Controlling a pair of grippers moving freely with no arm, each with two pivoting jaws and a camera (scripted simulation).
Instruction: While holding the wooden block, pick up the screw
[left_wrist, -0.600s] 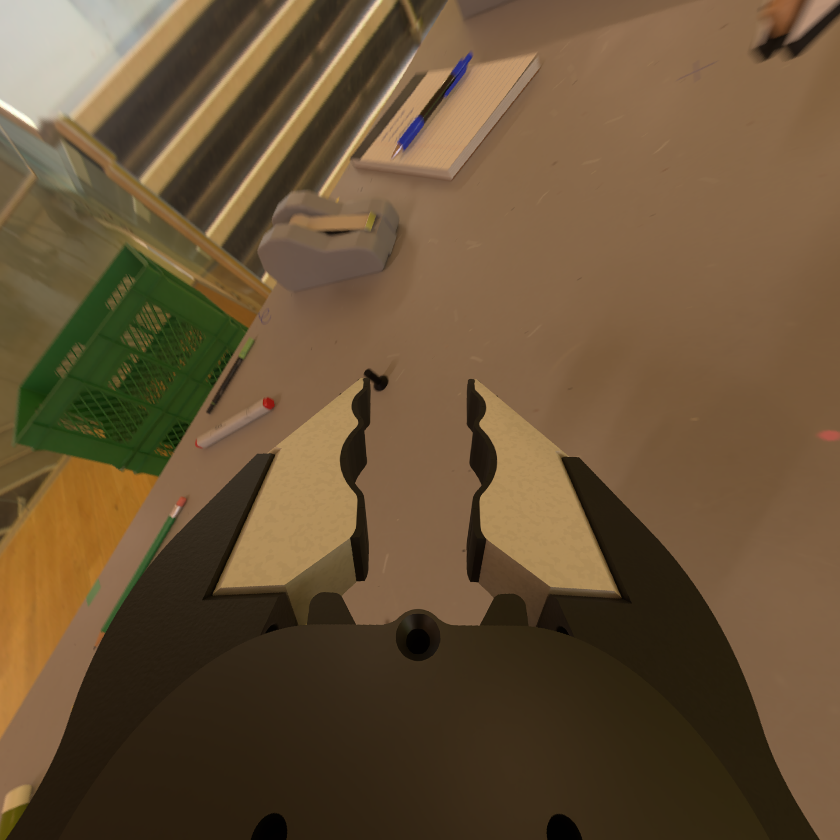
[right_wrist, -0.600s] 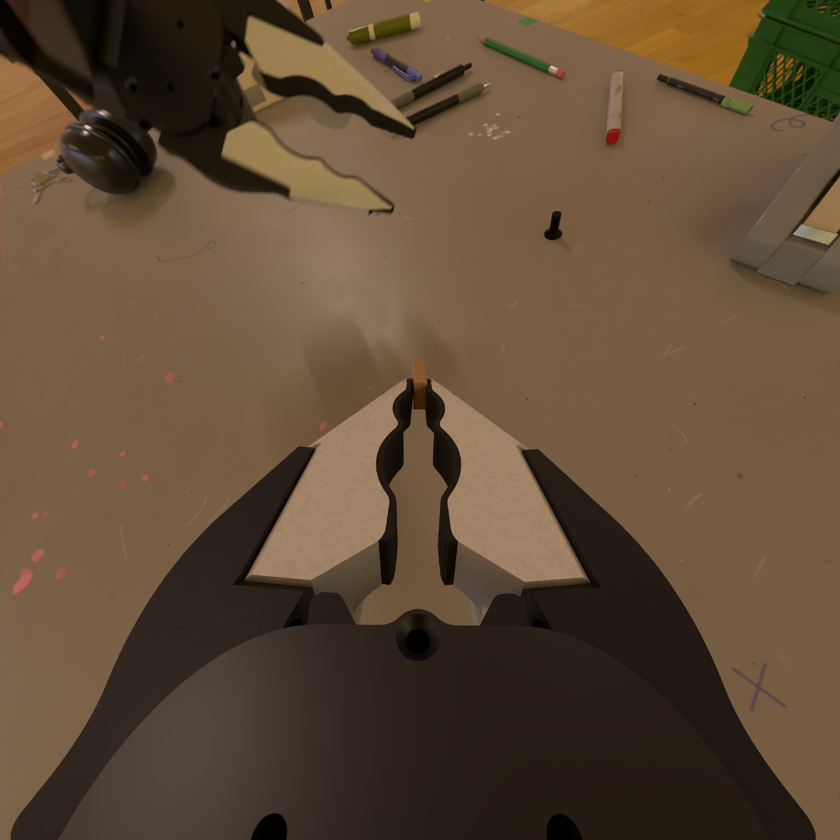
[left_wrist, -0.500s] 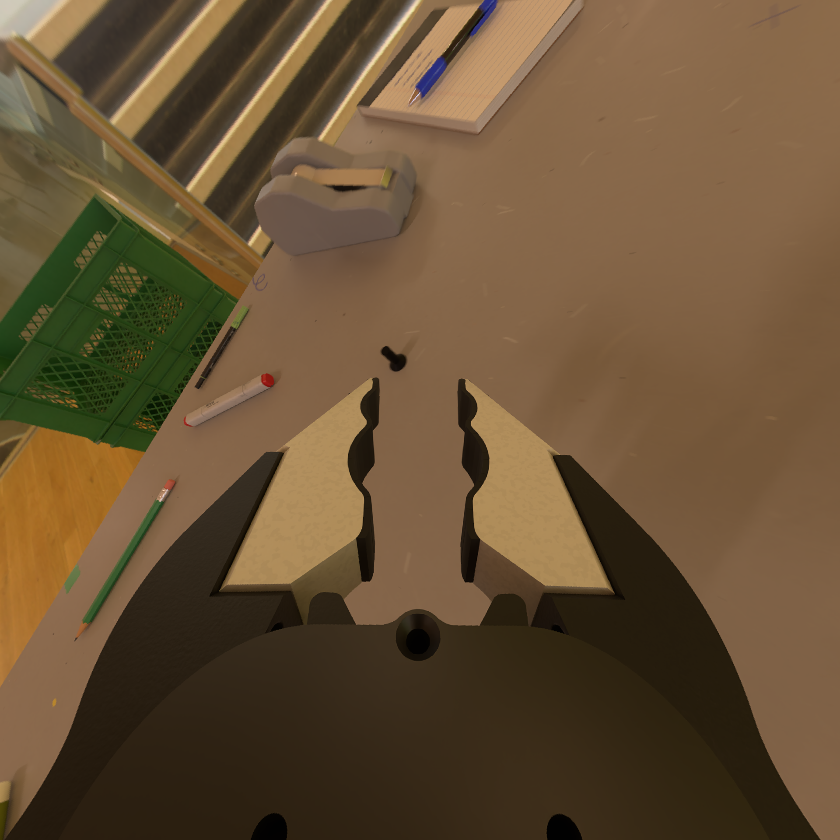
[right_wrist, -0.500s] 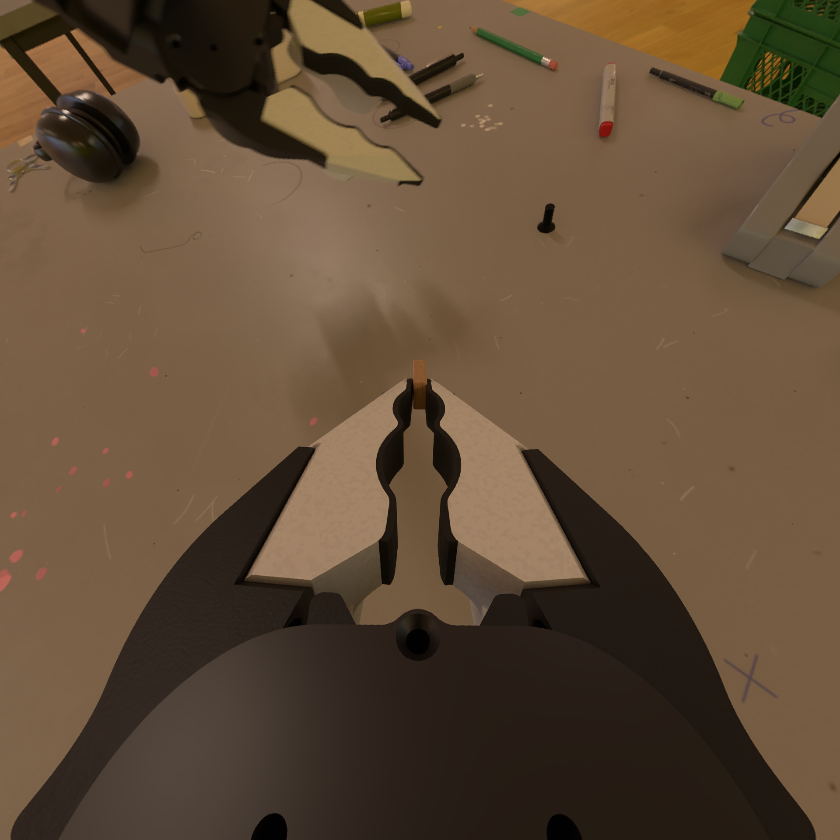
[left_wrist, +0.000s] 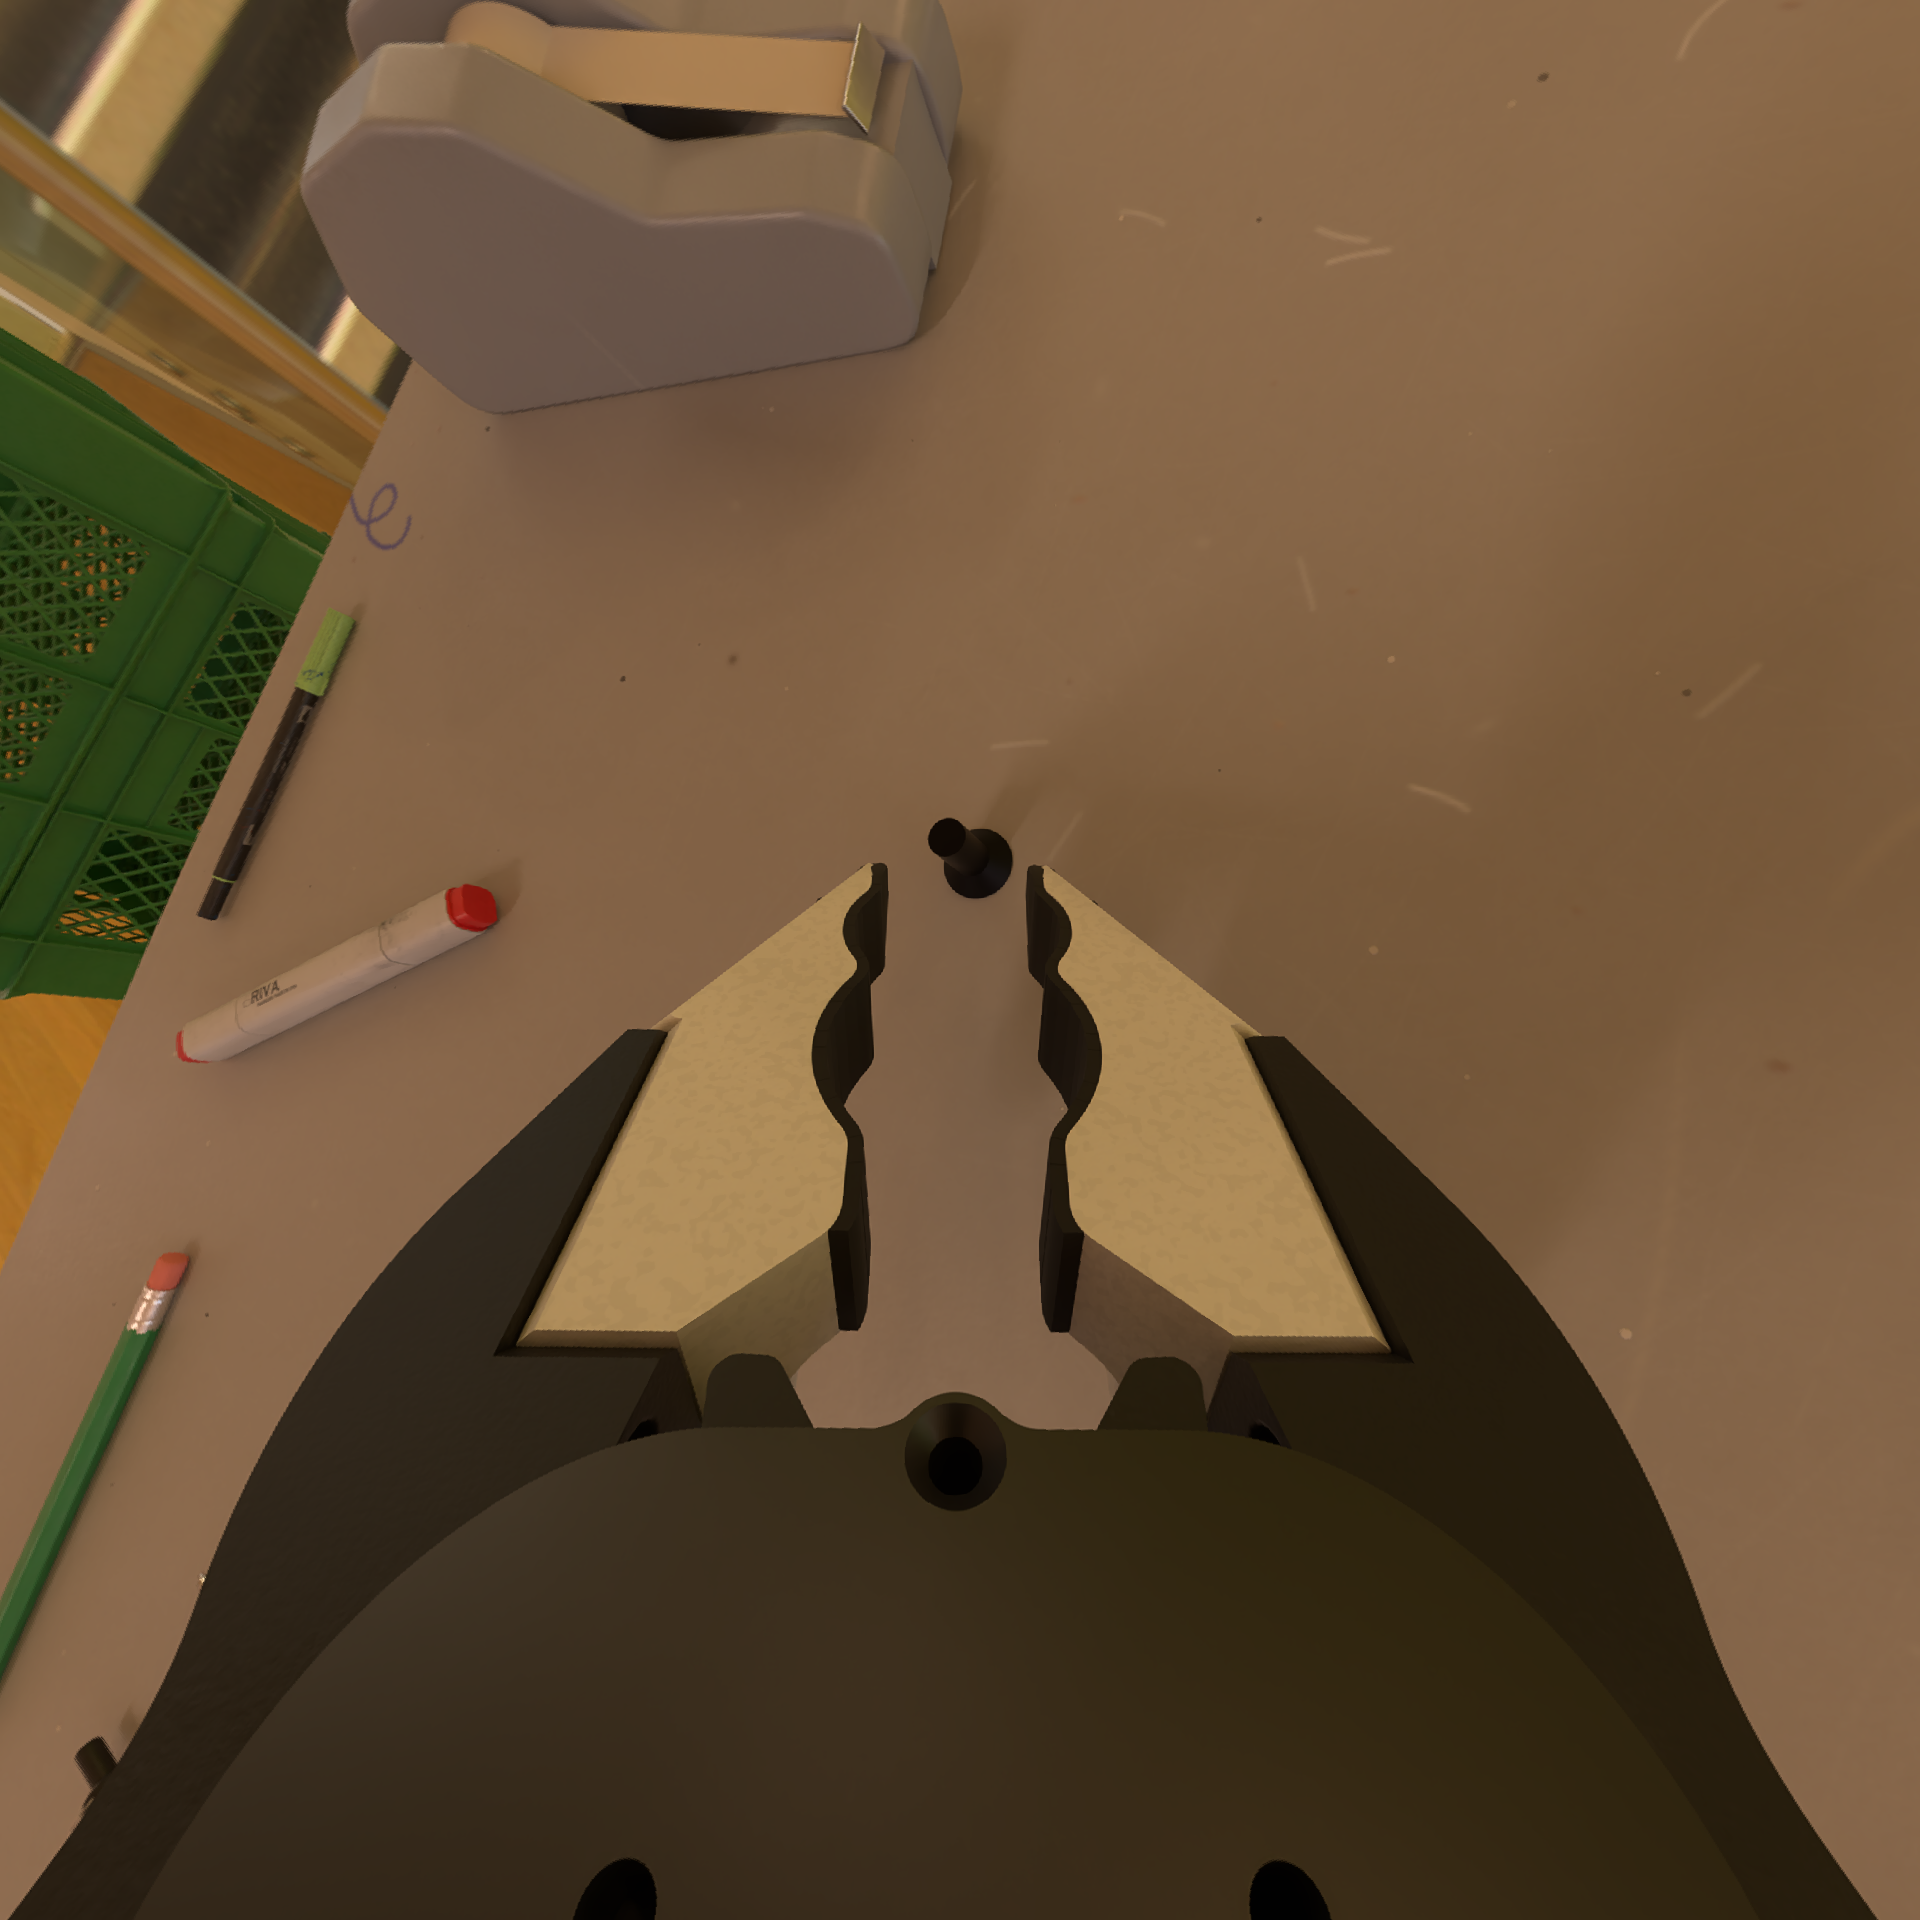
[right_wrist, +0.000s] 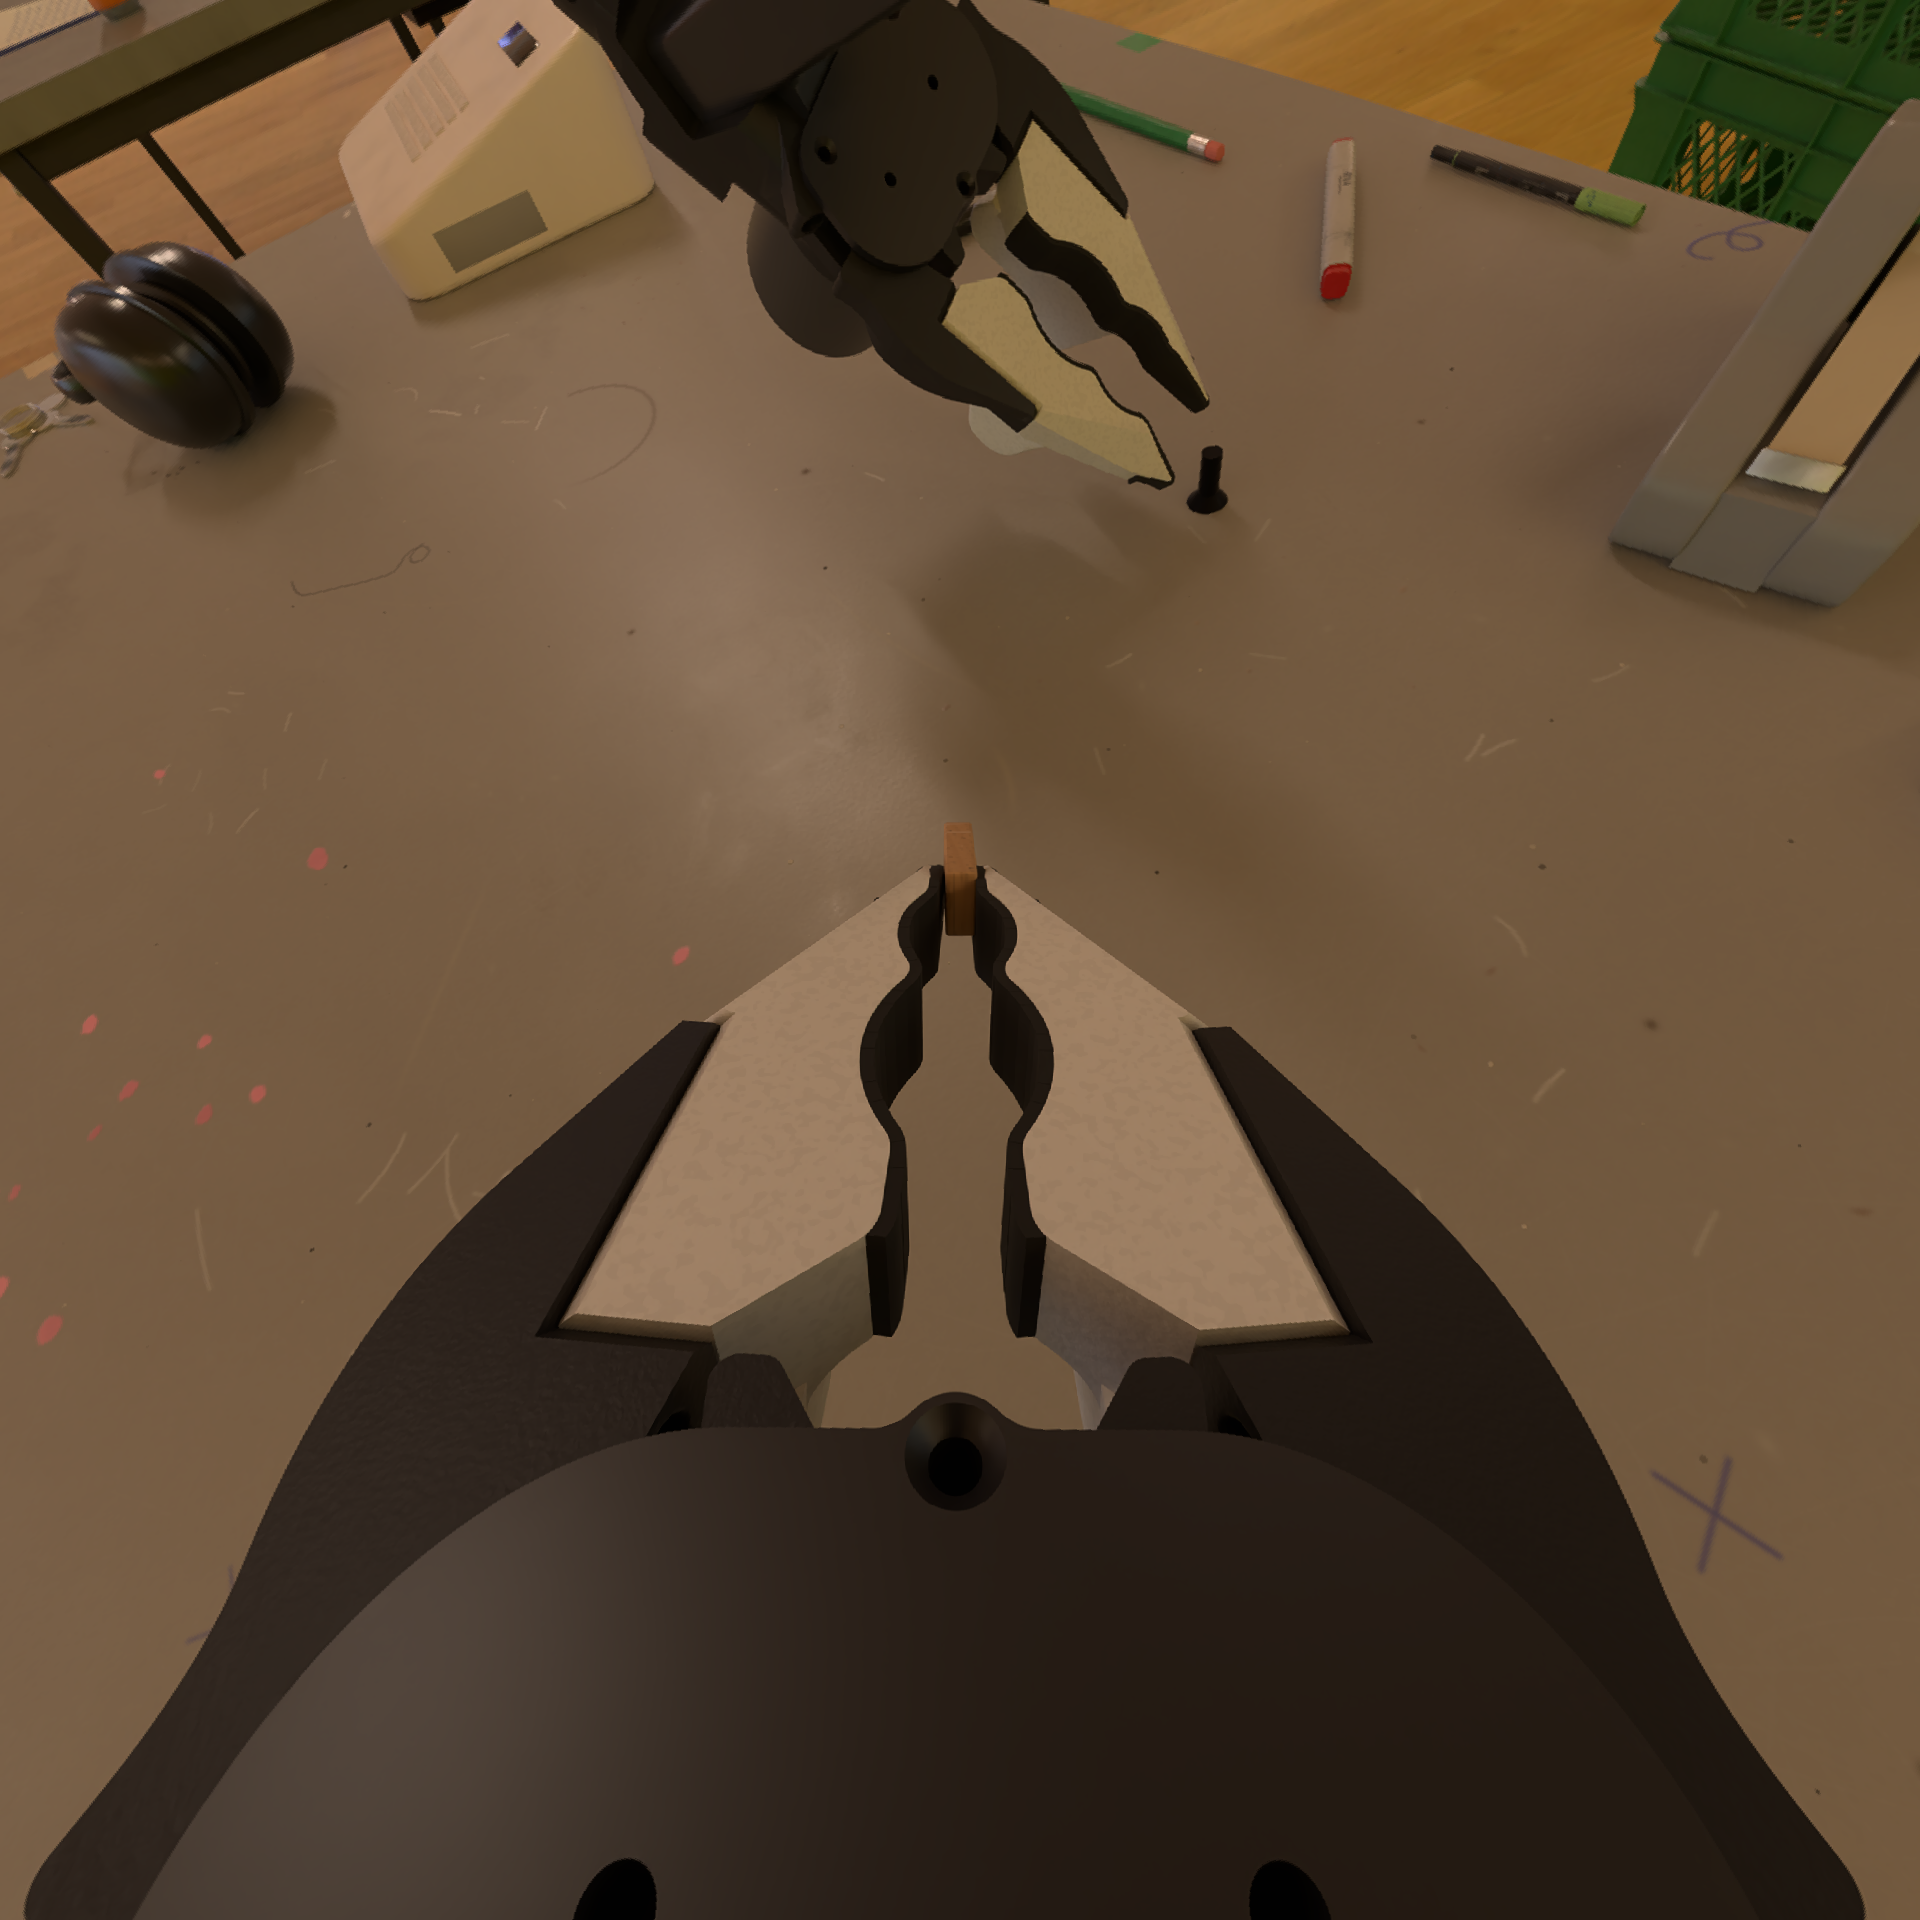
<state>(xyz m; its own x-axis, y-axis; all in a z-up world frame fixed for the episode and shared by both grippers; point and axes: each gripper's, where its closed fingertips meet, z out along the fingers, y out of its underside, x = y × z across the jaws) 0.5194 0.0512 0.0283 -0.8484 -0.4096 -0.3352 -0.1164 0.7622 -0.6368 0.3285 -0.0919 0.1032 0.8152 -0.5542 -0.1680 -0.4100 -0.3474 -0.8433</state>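
A small black screw (left_wrist: 968, 861) stands head-down on the brown table, just ahead of the tips of my left gripper (left_wrist: 956, 883), which is open and empty. In the right wrist view the screw (right_wrist: 1208, 481) stands right beside the left gripper's (right_wrist: 1169, 436) lower fingertip. My right gripper (right_wrist: 958, 883) is shut on a small wooden block (right_wrist: 958, 891), pinched upright at the fingertips above the table.
A grey tape dispenser (left_wrist: 634, 197) lies beyond the screw. A red-capped marker (left_wrist: 332, 977), a black pen (left_wrist: 275, 764) and a green pencil (left_wrist: 94, 1444) lie near the left table edge by a green crate (left_wrist: 114, 675). A cream device (right_wrist: 499, 177) and black headphones (right_wrist: 171, 343) are far left.
My left gripper has moved forward and down to the screw, which now sits just off its fingertips, and its jaws have narrowed a little. The right gripper keeps holding the block.
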